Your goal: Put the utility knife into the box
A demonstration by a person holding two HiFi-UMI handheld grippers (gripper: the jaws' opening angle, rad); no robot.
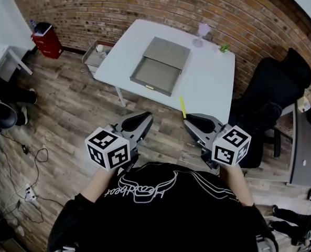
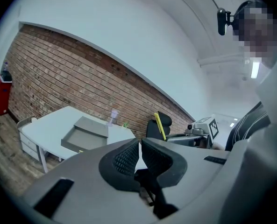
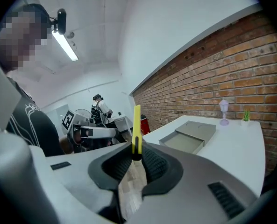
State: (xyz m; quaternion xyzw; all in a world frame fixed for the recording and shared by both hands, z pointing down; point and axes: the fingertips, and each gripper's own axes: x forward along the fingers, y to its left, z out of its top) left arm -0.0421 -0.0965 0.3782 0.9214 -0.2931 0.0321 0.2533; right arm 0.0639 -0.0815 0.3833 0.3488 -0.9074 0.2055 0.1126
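Observation:
My right gripper [image 1: 193,121] is shut on a yellow utility knife [image 1: 182,107], which sticks out past the jaws toward the table. The right gripper view shows the knife [image 3: 136,129] upright between the pads of that gripper [image 3: 136,155]. An open grey box [image 1: 160,65] lies on the white table [image 1: 213,83], well ahead of both grippers. My left gripper [image 1: 139,122] is level with the right one, over the wooden floor. Its jaws [image 2: 139,149] are shut with nothing between them. From the left gripper view the box [image 2: 84,133] and knife [image 2: 160,126] are both visible.
A black office chair [image 1: 270,98] stands right of the table. A purple ornament [image 1: 203,33] and a small green plant [image 1: 224,48] sit at the table's far edge. A red bin [image 1: 46,40] is by the brick wall. Cables [image 1: 29,193] lie on the floor at left.

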